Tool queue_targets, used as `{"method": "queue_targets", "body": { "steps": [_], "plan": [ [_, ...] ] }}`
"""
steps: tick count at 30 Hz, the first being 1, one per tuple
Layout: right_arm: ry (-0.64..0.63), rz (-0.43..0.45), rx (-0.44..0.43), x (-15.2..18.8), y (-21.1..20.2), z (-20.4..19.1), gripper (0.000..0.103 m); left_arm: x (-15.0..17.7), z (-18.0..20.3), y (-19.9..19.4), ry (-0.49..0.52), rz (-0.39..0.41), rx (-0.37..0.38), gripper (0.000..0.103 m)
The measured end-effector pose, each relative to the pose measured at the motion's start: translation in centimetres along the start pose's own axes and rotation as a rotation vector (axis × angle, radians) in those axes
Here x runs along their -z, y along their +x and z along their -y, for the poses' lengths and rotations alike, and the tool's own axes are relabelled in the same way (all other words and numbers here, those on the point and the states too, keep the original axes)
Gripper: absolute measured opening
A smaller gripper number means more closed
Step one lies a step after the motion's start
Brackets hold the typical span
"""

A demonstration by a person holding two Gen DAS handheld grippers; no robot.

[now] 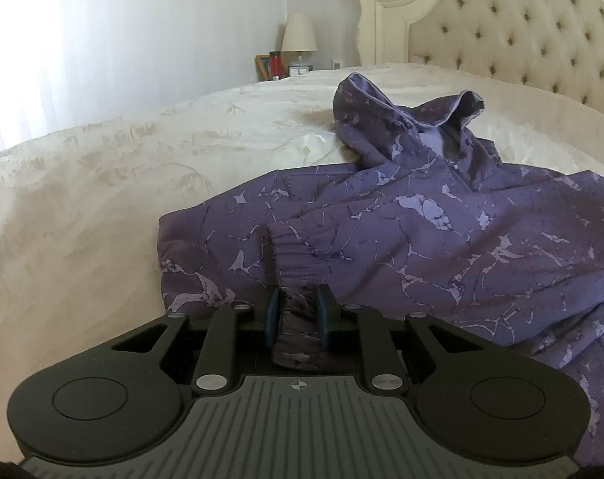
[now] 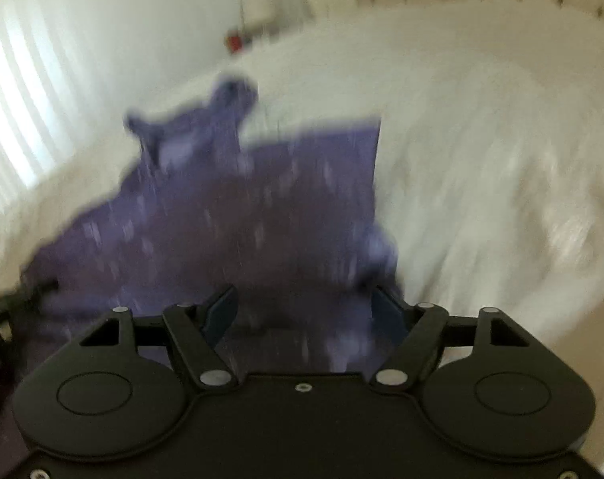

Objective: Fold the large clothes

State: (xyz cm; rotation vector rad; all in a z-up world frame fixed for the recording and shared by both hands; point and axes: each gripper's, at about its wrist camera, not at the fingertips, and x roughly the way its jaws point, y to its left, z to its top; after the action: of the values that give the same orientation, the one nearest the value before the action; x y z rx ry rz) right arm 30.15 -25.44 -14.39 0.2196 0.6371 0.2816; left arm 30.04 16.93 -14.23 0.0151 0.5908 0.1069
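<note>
A purple marbled hoodie [image 1: 441, 231] lies spread on the white bed, its hood [image 1: 413, 119] bunched toward the headboard. In the left wrist view my left gripper [image 1: 298, 311] is shut on the hoodie's gathered sleeve cuff [image 1: 298, 263], which is pinched between the blue pads [image 1: 270, 313]. The right wrist view is blurred by motion. There my right gripper [image 2: 303, 311] hovers over the hoodie [image 2: 242, 207] with its jaws wide apart. Purple cloth shows in the gap between them, and the pads [image 2: 222, 313] do not visibly press on it.
A cream bedspread [image 1: 142, 167] covers the bed, with a tufted headboard [image 1: 521, 40] at the back right. A nightstand with a lamp [image 1: 299, 34] and a red bottle [image 1: 276, 64] stands beyond the bed's far edge. Bright curtains fill the left wall.
</note>
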Motion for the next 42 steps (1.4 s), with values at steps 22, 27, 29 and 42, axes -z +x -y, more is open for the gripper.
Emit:
{"method": "queue_targets", "body": {
  "steps": [22,27,29,42],
  "plan": [
    [0.025,-0.089,0.086,-5.5,7.9,0.5,0.077,-1.5,-0.7,-0.2,-0.035,-0.071,0.057,0.023],
    [-0.114,-0.012,0.046,-8.1,5.2,-2.5,0.077,-5.4,-2.3,-2.6,-0.14,-0.171,0.152,0.025],
    [-0.137,0.001,0.01,-9.3,4.9,-3.6,0.077,-7.6,-2.6,-3.6,-0.149,-0.142,0.19,0.036],
    [-0.164,-0.004,-0.051,-14.0,13.2,-9.4,0.076,-16.6,2.5,5.3,-0.071,-0.063,0.213,0.058]
  ]
}}
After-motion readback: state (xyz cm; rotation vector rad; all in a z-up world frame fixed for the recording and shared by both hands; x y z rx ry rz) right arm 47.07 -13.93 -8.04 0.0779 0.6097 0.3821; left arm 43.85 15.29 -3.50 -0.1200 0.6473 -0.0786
